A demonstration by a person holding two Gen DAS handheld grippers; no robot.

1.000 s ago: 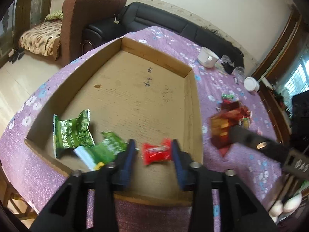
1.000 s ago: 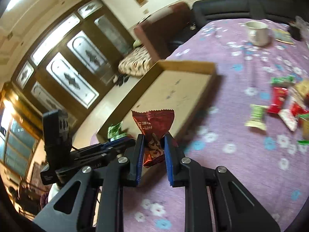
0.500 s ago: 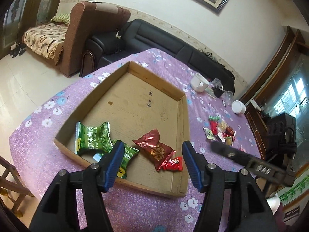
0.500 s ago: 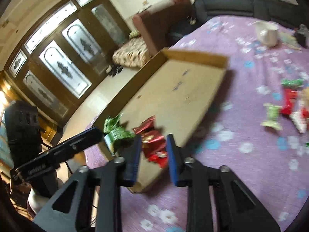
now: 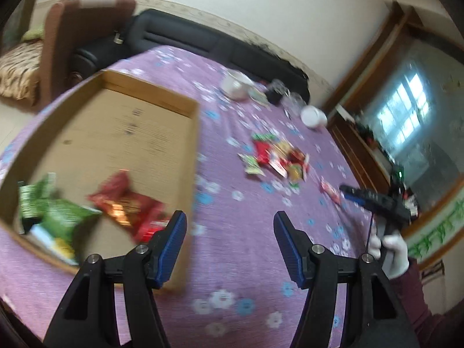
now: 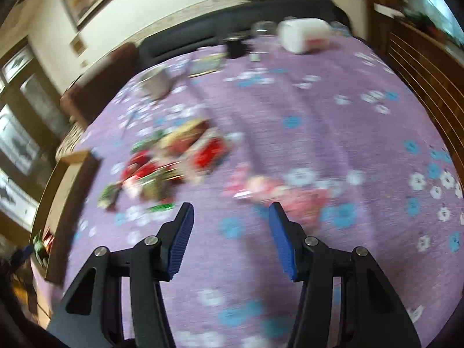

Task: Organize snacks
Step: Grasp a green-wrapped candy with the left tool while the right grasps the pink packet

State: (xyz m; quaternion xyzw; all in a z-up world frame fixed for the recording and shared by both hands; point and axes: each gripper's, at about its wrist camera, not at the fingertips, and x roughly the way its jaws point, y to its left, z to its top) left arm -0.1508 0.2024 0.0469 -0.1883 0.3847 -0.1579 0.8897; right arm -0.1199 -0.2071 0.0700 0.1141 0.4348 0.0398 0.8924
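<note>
Since the earlier frames the right gripper has let the dark red packet fall into the cardboard tray and swung over to the loose snack pile; its jaws have just been opening and stand apart with nothing between them. The left gripper also has its jaws apart and empty, beside the tray's right wall. The packet lies flat by the green packets, long axis slanting toward the tray's near right corner. Bare purple counter stretches right of the pile.
</note>
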